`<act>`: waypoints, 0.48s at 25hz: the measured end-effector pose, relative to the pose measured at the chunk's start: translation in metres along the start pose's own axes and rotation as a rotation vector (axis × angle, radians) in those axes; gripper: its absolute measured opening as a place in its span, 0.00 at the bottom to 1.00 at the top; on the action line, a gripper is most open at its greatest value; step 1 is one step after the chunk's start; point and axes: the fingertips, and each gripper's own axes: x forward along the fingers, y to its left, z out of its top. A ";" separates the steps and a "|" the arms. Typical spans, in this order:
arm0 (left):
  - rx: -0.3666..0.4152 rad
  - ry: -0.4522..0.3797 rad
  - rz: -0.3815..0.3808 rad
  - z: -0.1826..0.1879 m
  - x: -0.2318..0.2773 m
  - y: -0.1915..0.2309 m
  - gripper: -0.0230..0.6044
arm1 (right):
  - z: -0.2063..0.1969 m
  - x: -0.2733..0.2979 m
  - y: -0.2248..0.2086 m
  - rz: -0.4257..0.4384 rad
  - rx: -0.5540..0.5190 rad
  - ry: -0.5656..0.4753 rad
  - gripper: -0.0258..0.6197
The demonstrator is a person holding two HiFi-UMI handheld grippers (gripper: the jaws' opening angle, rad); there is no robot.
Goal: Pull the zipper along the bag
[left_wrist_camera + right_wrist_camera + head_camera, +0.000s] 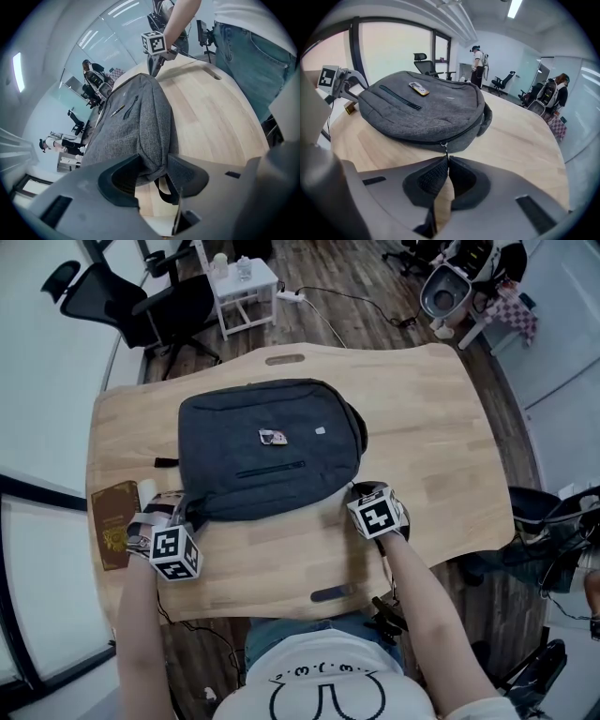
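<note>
At the far left of the wooden table (422,427), only the head view shows us a brown booklet (114,521) lying close to the left edge. Just right of it, the left gripper (186,514) meets the near-left corner of the grey backpack (267,451).

The left gripper view adds what the head view hides. The jaws of the left gripper (152,171) stand fairly wide and clamp the bag's corner fabric, with a black strap loop (164,190) hanging beneath it. The backpack (136,126) lies flat, left of the table's middle, with its base toward the left.

At the near-right end of the bag sits the right gripper (359,495). We find the zipper pull (446,149) only in the right gripper view. The jaws of the right gripper (446,168) are pinched together on it, and the zipper line (417,140) runs leftward along the bag's near side wall.

Both grippers work near the table's front edge, where the person's torso stands. To the right of the bag the tabletop lies bare out to its right edge. An office chair (122,301) and a white side table (246,287) stand beyond the far edge.
</note>
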 end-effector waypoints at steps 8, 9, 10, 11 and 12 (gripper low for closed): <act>-0.058 0.117 0.088 -0.028 -0.002 0.014 0.34 | -0.018 -0.017 0.041 0.109 -0.112 0.021 0.13; -0.079 0.152 0.114 -0.036 -0.002 0.020 0.35 | -0.021 -0.019 0.050 0.138 -0.117 0.022 0.13; -0.129 0.192 0.146 -0.046 -0.002 0.026 0.37 | -0.024 -0.021 0.061 0.170 -0.114 0.022 0.13; -0.205 0.229 0.184 -0.058 -0.004 0.033 0.41 | -0.026 -0.024 0.072 0.204 -0.102 0.021 0.13; -0.286 0.256 0.223 -0.069 -0.006 0.040 0.44 | -0.027 -0.026 0.084 0.236 -0.085 0.019 0.13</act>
